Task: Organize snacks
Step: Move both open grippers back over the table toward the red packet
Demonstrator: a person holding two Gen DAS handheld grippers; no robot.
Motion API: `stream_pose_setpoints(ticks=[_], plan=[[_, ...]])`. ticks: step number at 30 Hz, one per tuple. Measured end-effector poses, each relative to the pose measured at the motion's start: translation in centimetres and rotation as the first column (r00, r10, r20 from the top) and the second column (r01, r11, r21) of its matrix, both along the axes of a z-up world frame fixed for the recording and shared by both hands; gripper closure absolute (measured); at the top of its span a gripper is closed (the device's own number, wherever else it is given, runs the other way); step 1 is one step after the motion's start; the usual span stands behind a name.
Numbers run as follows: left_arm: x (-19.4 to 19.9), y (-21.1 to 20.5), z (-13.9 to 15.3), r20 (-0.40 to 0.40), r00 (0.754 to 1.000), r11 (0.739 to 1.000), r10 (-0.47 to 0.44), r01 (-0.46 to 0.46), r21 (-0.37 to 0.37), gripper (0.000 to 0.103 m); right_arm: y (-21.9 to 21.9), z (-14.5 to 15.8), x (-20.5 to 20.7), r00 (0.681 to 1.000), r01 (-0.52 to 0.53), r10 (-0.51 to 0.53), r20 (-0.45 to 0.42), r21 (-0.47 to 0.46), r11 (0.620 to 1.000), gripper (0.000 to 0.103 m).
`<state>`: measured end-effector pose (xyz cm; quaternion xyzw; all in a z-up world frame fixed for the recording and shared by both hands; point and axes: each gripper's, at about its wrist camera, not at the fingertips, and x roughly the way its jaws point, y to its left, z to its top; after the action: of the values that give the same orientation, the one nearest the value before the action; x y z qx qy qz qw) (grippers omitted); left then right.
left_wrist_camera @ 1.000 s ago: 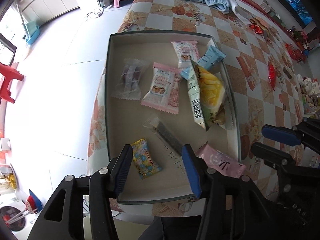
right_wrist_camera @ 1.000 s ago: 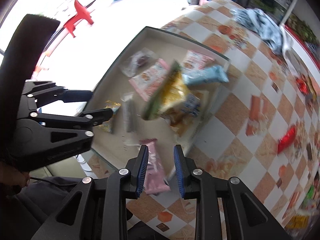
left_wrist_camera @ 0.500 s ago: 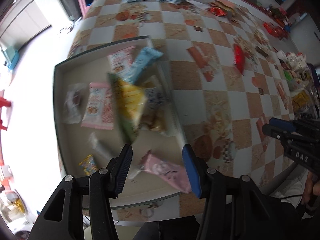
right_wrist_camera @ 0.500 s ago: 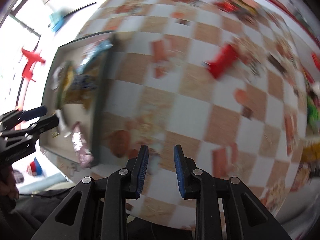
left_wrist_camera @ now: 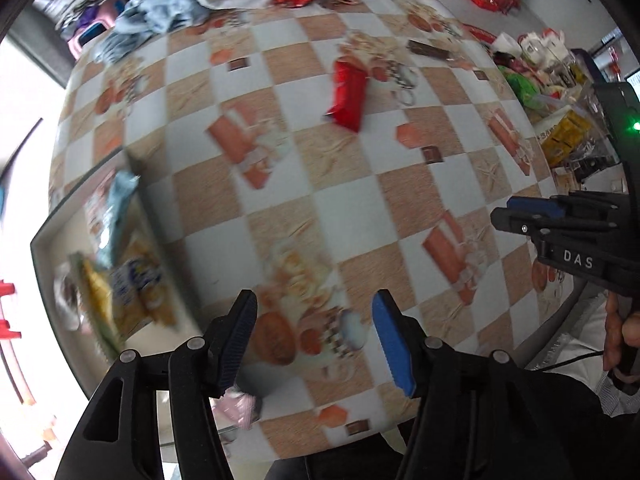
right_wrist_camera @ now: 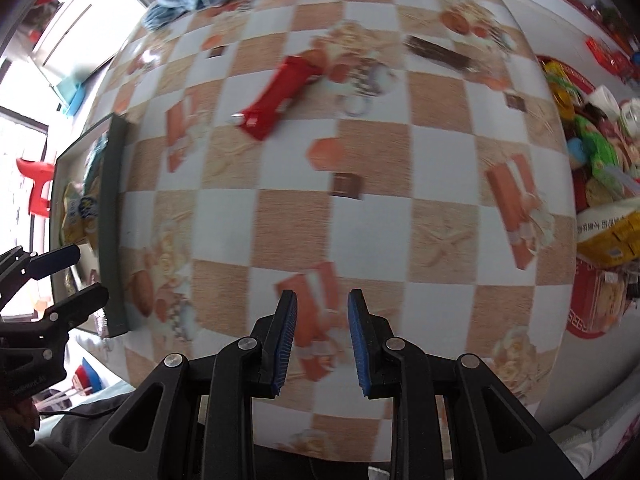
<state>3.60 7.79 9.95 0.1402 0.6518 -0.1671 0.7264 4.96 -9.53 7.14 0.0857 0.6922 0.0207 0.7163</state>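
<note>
The left gripper point(left_wrist_camera: 314, 338), a black two-finger tool with one blue-padded finger, points down at the checked orange-and-white tablecloth point(left_wrist_camera: 348, 216). Its jaws are opening, with nothing between them; only the printed cloth shows in the gap. A pale pink snack wrapper point(left_wrist_camera: 238, 404) lies just beside its left finger, at the near table edge.

The right gripper point(right_wrist_camera: 322, 340), black with blue pads on both fingers, also points down at the tablecloth. Its jaws stand narrow, at a small gap, and grip nothing.

To the left of both grippers sits the shallow grey rectangular tray point(right_wrist_camera: 112, 216). It holds several snack packets, blurred in both views: a yellow packet point(left_wrist_camera: 98, 300), a white-and-blue one and a light blue wrapper point(left_wrist_camera: 118, 200) leaning on the tray's right wall.

Farther out on the open cloth lies a red foil snack bar point(right_wrist_camera: 276, 100), well apart from the tray. Beyond it lies a dark brown bar point(right_wrist_camera: 438, 54).

At the far end of the table sits a crumpled light blue cloth point(left_wrist_camera: 160, 14). Along the right edge stands a crowded pile of further packets, including a green bag point(right_wrist_camera: 600, 148) and a yellow-and-white package point(right_wrist_camera: 612, 236).
</note>
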Motion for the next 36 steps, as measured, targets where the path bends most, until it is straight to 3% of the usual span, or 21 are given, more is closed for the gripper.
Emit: stream_pose_setpoints(ticks=[11, 13, 14, 15, 36], plan=[[1.4, -5.5, -1.5, -0.007, 1.0, 0.998, -0.027, 0.027, 0.055, 0.029, -4.0, -2.3, -0.7, 0.997, 0.005, -0.002, -0.071, 0.034, 0.999, 0.075], [1.5, -6.0, -1.6, -0.007, 1.0, 0.998, -0.026, 0.026, 0.063, 0.028, -4.4, -2.4, -0.7, 0.997, 0.004, -0.001, -0.076, 0.039, 0.999, 0.049], [1.5, -6.1, -1.7, -0.007, 1.0, 0.998, -0.026, 0.026, 0.065, 0.028, -4.7, -2.4, -0.8, 0.997, 0.005, -0.002, -0.071, 0.042, 0.999, 0.023], [1.6, -6.4, -1.9, -0.008, 1.0, 0.997, -0.024, 0.024, 0.069, 0.028, -4.9, -2.2, -0.8, 0.998, 0.007, -0.005, -0.062, 0.046, 0.999, 0.02], [2.8, -8.7, -3.3, -0.025, 0.999, 0.997, 0.02, -0.019, 0.069, 0.024, -10.1, -1.2, -0.9, 0.999, -0.015, 0.017, -0.042, 0.037, 0.999, 0.02]])
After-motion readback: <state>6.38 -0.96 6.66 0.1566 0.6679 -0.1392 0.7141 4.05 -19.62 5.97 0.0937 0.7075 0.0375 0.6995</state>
